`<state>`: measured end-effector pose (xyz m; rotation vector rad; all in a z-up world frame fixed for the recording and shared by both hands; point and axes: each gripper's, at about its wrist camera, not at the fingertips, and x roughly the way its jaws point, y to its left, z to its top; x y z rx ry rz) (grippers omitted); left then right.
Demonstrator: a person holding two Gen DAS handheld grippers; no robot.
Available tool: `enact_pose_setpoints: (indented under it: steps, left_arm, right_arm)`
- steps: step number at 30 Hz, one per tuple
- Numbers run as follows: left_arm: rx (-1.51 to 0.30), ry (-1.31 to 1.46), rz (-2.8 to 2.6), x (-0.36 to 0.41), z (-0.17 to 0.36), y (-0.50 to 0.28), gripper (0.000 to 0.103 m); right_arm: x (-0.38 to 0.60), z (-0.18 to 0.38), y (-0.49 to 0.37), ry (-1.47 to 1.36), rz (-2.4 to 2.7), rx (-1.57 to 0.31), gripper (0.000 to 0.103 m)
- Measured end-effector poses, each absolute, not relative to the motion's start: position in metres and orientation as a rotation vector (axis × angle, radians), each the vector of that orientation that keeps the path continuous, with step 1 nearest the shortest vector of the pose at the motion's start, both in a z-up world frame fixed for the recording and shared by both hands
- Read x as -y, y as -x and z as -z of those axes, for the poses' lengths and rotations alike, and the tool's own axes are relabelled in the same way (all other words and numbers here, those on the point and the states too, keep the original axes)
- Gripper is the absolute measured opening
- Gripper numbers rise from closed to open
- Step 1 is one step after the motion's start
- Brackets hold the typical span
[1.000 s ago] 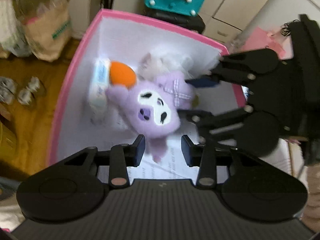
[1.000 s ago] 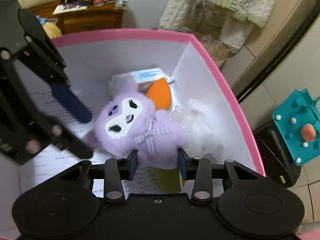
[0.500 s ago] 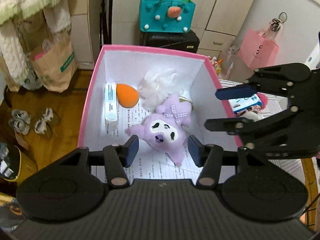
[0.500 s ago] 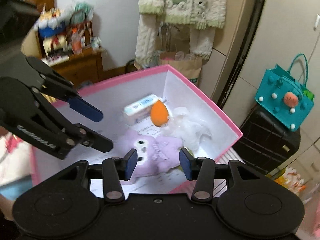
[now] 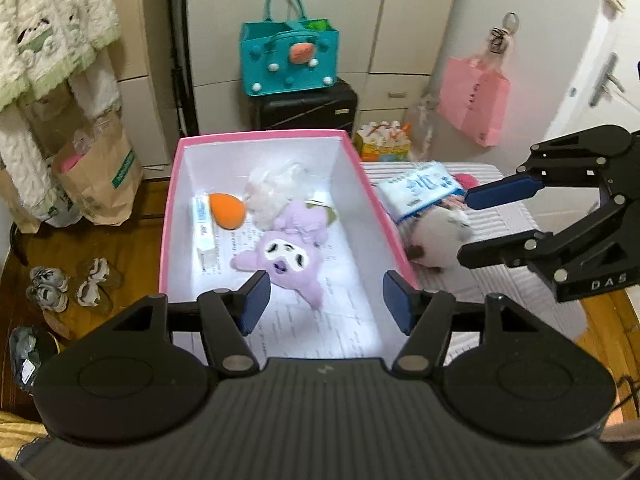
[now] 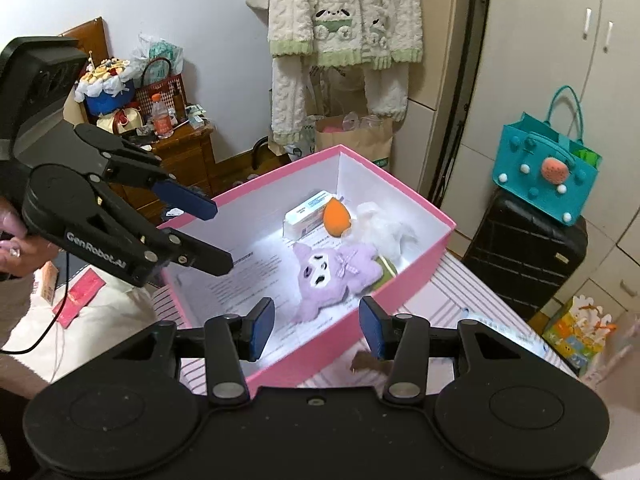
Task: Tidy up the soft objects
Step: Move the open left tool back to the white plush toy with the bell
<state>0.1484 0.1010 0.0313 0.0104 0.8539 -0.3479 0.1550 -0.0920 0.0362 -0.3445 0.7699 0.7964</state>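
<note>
Left wrist view: fuzzy purple plush (image 5: 286, 254) lies inside the pink box (image 5: 386, 220); a blurred white toy (image 5: 438, 234) sits just outside, half hidden. Left tongs (image 5: 324, 306) and right tongs (image 6: 316, 328) gape, empty.

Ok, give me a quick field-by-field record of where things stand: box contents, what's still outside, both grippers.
box: pink box, open top, paper lining its floor
in box: purple plush, orange sponge, white fluffy item, small white carton
outside box: white plush and a blue-printed packet, on the striped cloth to the box's right
left gripper: open, empty, above the box's near end
right gripper: open, empty, at the white plush
</note>
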Motion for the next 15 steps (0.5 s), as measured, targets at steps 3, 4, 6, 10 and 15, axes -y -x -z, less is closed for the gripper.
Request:
enact_pose_setpoints:
  steps: [3, 4, 6, 10, 15]
  left_arm:
    - [-0.865, -0.040, 0.376, -0.093, -0.037, -0.138, 0.062]
    - [-0.879, -0.046, 0.394, -0.090, -0.039, -0.135, 0.062]
    - [-0.890, -0.062, 0.404, -0.084, -0.041, -0.129, 0.062]
    - [-0.875, -0.120, 0.414, -0.067, -0.048, -0.115, 0.063]
    - [-0.913, -0.111, 0.510, -0.042, -0.046, -0.106, 0.072]
  right_arm:
    - [0.106, -0.040, -0.140, 0.335, -0.784, -0.770, 0.053]
    - [0.110, -0.042, -0.136, 0.334, -0.781, -0.770, 0.054]
    - [0.118, -0.044, -0.127, 0.331, -0.773, -0.767, 0.055]
    - [0.137, -0.047, -0.110, 0.320, -0.759, -0.757, 0.056]
    - [0.167, -0.042, -0.094, 0.300, -0.731, -0.743, 0.061]
